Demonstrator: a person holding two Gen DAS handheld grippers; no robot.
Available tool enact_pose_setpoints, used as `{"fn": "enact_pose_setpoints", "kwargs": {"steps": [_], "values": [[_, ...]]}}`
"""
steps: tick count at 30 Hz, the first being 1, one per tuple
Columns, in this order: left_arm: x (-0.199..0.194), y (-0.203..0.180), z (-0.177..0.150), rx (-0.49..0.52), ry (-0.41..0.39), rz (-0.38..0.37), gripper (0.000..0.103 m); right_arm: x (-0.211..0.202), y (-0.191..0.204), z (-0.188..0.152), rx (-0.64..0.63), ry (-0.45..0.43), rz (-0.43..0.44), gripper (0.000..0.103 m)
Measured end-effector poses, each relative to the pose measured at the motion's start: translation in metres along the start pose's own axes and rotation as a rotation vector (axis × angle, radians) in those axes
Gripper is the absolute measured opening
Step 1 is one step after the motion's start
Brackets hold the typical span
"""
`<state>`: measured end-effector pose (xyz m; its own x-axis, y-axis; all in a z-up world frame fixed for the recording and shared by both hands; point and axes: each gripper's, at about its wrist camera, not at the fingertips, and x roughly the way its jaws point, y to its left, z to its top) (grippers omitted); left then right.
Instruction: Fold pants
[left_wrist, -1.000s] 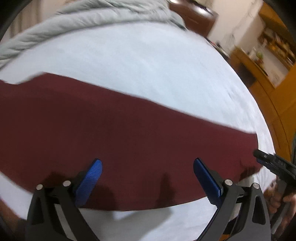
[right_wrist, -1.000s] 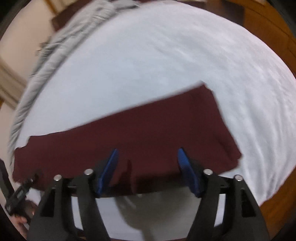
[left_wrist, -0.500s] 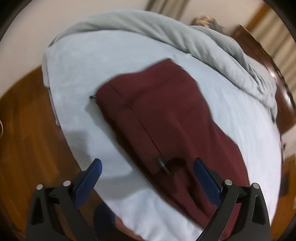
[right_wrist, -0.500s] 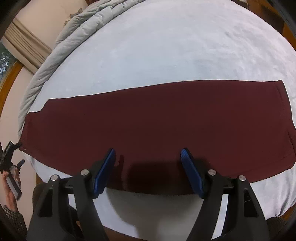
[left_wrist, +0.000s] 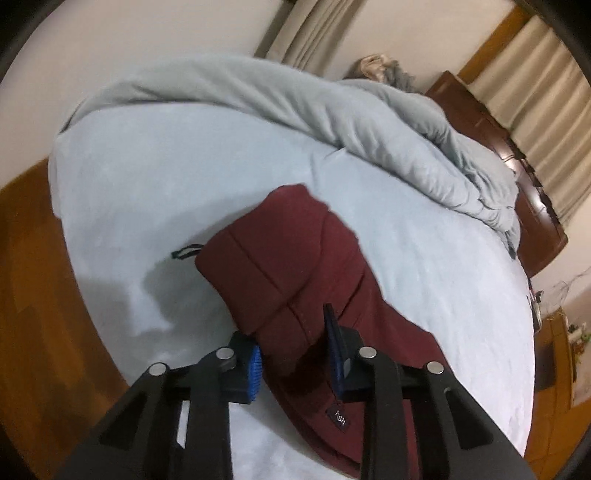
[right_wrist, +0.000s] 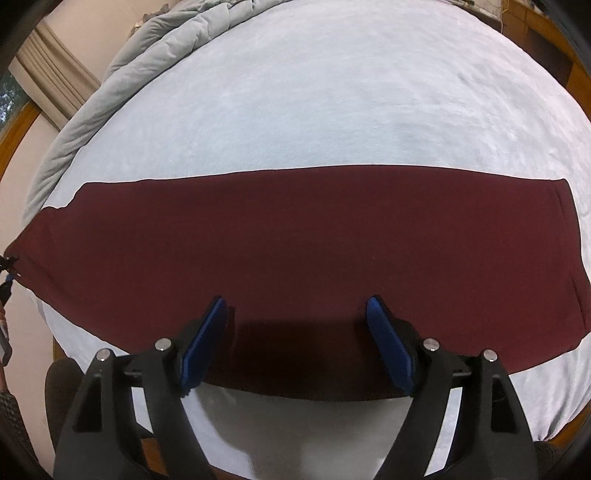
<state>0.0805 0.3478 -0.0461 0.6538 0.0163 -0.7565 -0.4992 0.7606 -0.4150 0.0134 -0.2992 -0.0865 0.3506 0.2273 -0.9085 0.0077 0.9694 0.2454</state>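
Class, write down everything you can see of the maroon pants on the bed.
The pants are dark maroon, of soft matte knit, and lie flat in one long band across the pale bed sheet, the legs apparently laid one over the other. At one end the banded waist shows a seam, a dark cord loop and a small navy label. The left gripper has just been closing and pinches that waist edge. The right gripper is open over the near edge, not gripping.
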Motion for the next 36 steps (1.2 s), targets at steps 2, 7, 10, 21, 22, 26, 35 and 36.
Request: {"fn": "enact_pose_setpoints", "kwargs": {"steps": [2, 7, 10, 21, 22, 26, 35, 36], "values": [[0.006, 0.001, 0.001, 0.036, -0.009, 0.011, 0.028, 0.001, 0.001, 0.000, -0.004, -0.001, -0.004, 0.080], [0.057, 0.039, -0.008, -0.025, 0.119, 0.080, 0.030, 0.003, 0.004, -0.006, -0.048, 0.001, -0.028, 0.082], [0.048, 0.020, -0.008, 0.052, 0.107, 0.138, 0.031, 0.001, 0.006, -0.007, -0.075, -0.005, -0.036, 0.082], [-0.017, -0.094, -0.071, 0.235, 0.117, 0.032, 0.058, -0.062, -0.085, -0.017, 0.220, -0.062, 0.183, 0.082], [-0.015, -0.111, -0.084, 0.263, 0.148, -0.015, 0.058, -0.065, -0.094, -0.021, 0.245, -0.057, 0.196, 0.082], [0.016, -0.204, -0.162, 0.398, 0.341, -0.238, 0.058, -0.072, -0.123, -0.038, 0.349, -0.036, 0.253, 0.082], [0.078, -0.276, -0.259, 0.554, 0.484, -0.235, 0.058, -0.045, -0.171, -0.049, 0.546, 0.008, 0.349, 0.083], [0.078, -0.274, -0.264, 0.562, 0.476, -0.228, 0.059, -0.043, -0.179, -0.049, 0.570, 0.001, 0.367, 0.083]]}}
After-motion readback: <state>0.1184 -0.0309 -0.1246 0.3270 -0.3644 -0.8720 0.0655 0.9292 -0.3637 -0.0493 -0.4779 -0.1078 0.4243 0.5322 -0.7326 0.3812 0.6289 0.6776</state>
